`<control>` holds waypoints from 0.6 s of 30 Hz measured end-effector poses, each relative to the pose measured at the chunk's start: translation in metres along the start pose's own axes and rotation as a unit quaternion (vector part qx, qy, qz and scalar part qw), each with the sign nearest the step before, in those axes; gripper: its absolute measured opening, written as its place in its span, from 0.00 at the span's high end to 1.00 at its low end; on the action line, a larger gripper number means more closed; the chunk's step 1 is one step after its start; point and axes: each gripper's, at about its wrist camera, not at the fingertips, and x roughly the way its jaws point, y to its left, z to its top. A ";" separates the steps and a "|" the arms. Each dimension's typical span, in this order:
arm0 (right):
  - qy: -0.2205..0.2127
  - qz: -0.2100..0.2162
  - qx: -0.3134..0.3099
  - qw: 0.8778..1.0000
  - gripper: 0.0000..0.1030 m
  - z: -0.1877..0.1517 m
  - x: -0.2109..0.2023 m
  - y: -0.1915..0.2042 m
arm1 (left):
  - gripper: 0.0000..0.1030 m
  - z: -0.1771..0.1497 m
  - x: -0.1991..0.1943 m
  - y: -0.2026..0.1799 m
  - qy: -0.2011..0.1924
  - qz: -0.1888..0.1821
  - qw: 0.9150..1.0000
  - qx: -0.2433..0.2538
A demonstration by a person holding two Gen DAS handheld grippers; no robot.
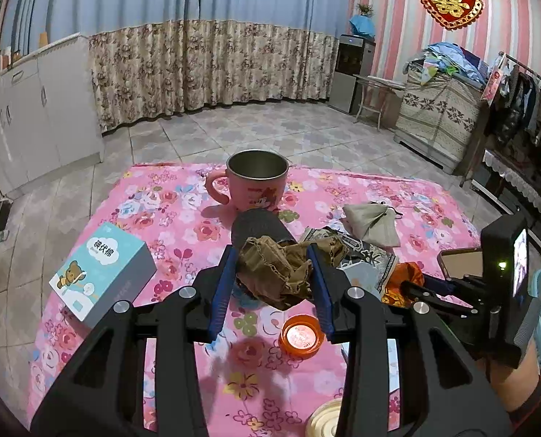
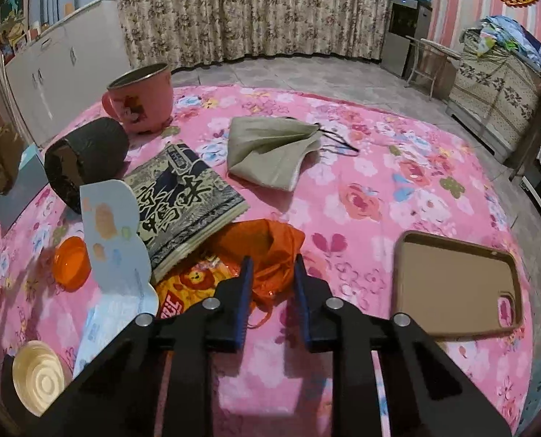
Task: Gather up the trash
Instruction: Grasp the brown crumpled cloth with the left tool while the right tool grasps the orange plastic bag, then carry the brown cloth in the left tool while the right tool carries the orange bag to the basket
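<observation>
Left wrist view, item one: my left tongs (image 1: 275, 273) clenched on a crumpled brown scrap of paper (image 1: 277, 273), held clear above the pink floral worktop (image 1: 183, 218); their blue pads (image 1: 222, 284) press on it from both sides. Behind the scrap, a dark ribbed cup (image 1: 259, 225) lying on its side; beyond that, a pink mug (image 1: 256, 185) standing upright with its handle to the left. To the left, a pale blue box with a bear print (image 1: 103, 273), well apart from the mug. Below the scrap, an orange lid (image 1: 301, 335) flat on the cloth; at the lower edge, a cream round lid (image 1: 323, 420).

Right wrist view, item two: my right tongs (image 2: 272, 284), jaws narrowed around a fold of an orange plastic bag (image 2: 270, 247) lying on the worktop; I cannot tell whether the pads actually bite on it. The bag's far edge is tucked under a patterned book (image 2: 183, 196); a light blue card (image 2: 114, 233) stands just left of the book. Beyond the book, a grey-green face mask (image 2: 270, 153) with its black loops trailing right. To the right, a tan phone case (image 2: 456, 284) lying open side up, apart from the bag.
</observation>
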 end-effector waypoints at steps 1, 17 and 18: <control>-0.005 -0.002 0.003 1.000 0.79 -0.001 -0.004 -0.003 | 0.63 0.000 0.000 -0.001 -0.001 0.001 1.000 0.001; -0.102 -0.074 0.054 0.991 0.79 -0.029 -0.103 -0.067 | 0.63 -0.006 -0.001 -0.024 -0.001 0.000 0.999 0.032; -0.107 -0.078 0.057 0.990 0.79 -0.032 -0.110 -0.071 | 0.63 -0.007 -0.002 -0.027 -0.001 -0.002 0.999 0.035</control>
